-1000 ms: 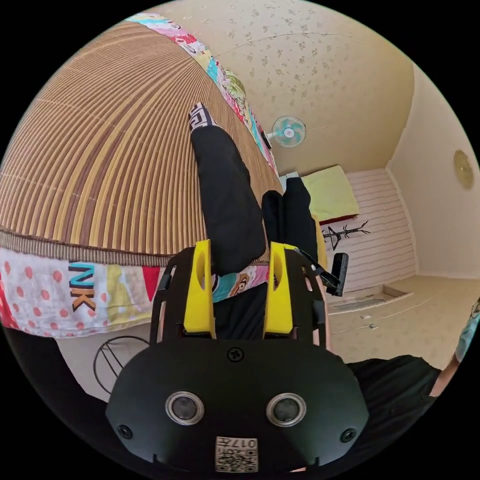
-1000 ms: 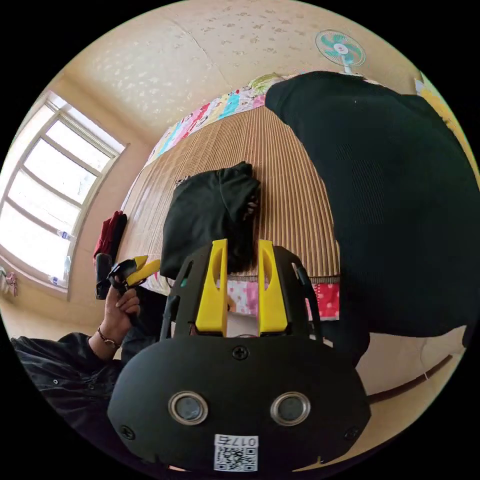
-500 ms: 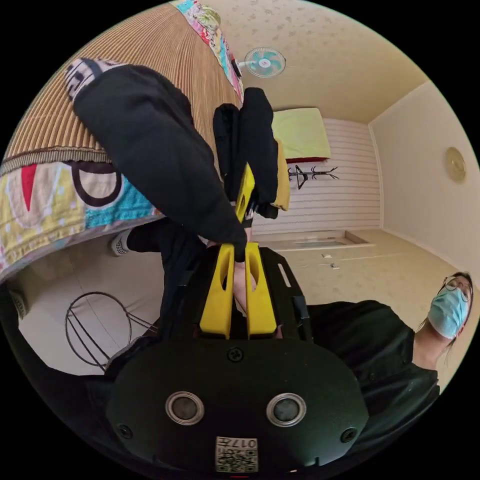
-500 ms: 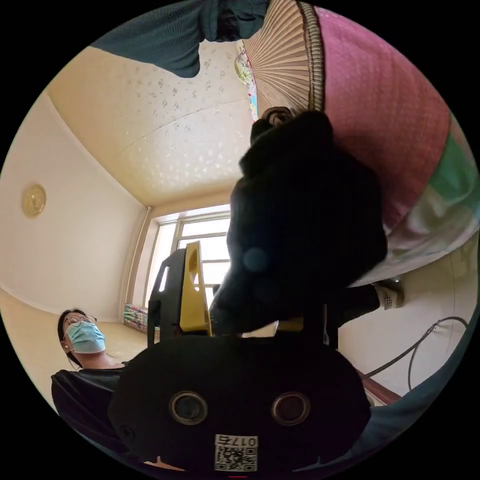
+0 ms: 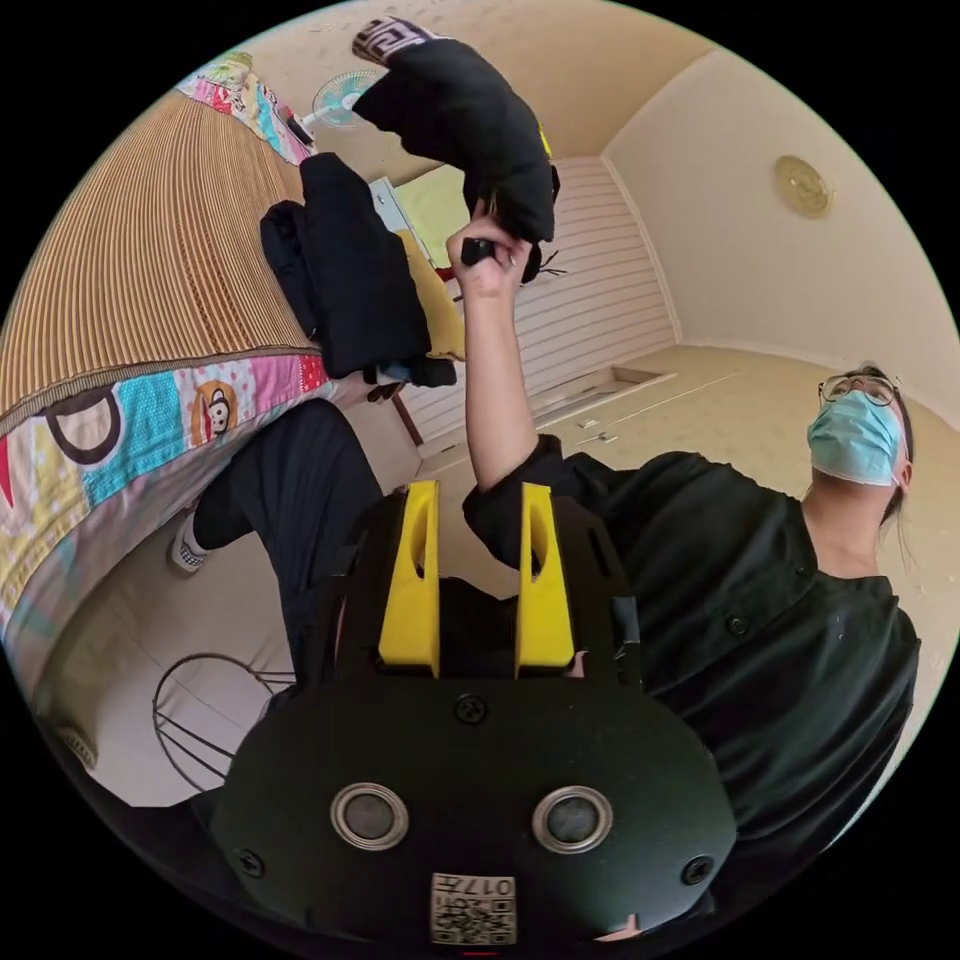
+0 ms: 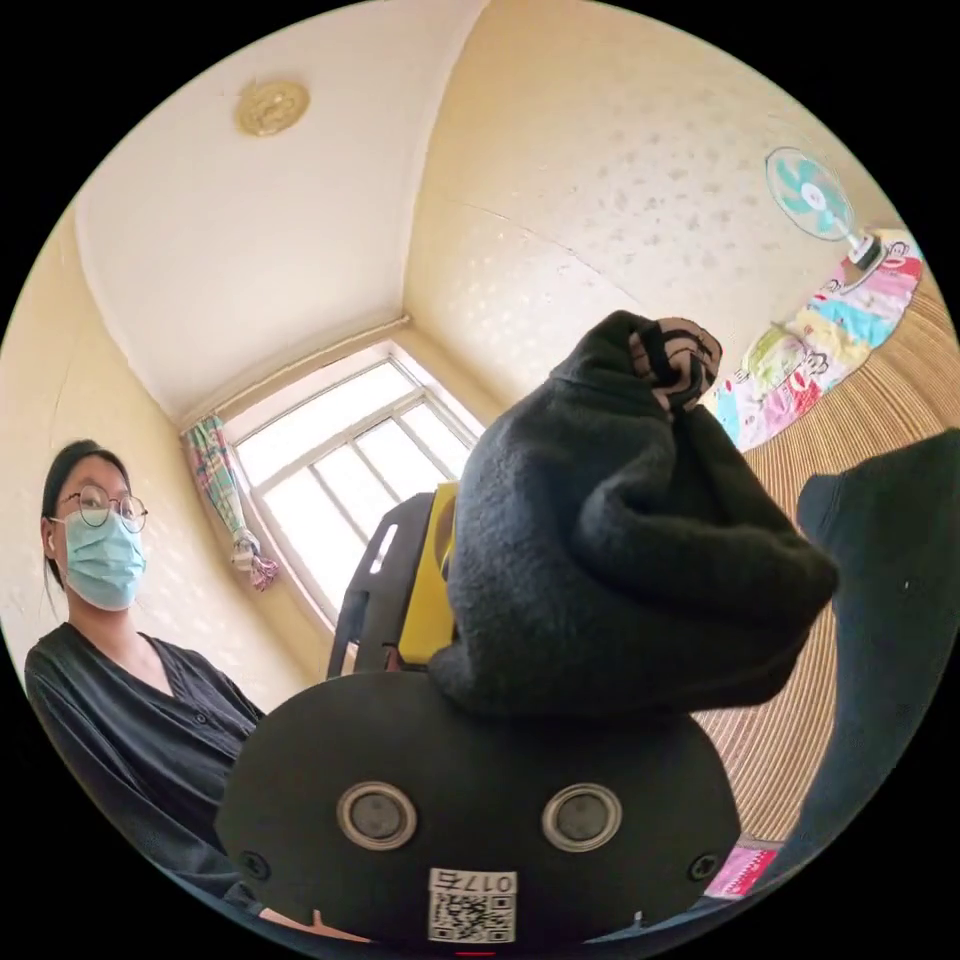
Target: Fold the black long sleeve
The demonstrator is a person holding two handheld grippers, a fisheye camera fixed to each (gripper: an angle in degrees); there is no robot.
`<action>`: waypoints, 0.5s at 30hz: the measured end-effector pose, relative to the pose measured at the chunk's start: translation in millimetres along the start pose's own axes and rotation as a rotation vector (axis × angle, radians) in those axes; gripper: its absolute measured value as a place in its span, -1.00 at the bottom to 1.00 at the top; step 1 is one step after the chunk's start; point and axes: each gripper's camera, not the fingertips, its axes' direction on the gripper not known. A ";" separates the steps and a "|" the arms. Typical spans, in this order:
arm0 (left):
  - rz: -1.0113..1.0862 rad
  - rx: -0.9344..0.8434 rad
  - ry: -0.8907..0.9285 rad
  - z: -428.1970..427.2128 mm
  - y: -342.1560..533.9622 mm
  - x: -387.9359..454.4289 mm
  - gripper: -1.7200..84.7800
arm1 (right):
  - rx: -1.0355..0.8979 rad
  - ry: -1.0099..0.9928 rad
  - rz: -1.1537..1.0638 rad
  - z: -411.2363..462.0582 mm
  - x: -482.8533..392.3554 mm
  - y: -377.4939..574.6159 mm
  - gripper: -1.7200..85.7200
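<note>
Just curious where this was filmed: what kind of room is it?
Most likely a bedroom in a home: a bed with a striped woven mat over a colourful cartoon-print sheet, a teal fan mounted on the patterned wall, and a curtained window.

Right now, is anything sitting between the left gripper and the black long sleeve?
Yes. In the left gripper view the left gripper is open and empty, and the person's forearm rises across the gap to the bunched black long sleeve, which the raised hand holds above the bed's woven mat.
</note>
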 end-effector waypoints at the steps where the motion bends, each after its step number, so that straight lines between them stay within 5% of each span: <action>1: -0.009 -0.001 -0.024 0.1 0.1 -0.7 -0.68 | 0.042 0.043 0.005 -14.5 -0.7 -10.6 -0.90; 4: -0.040 0.004 -0.039 2.7 -0.5 -6.0 -0.68 | 0.129 0.223 0.031 -55.9 13.7 -8.1 -0.89; 8: -0.087 0.028 -0.005 8.5 -5.4 -15.6 -0.68 | 0.171 0.550 0.331 -119.1 73.0 60.3 -0.86; 15: -0.121 0.017 -0.015 24.6 -24.4 -21.6 -0.68 | 0.299 0.653 0.443 -160.2 38.8 186.3 -0.84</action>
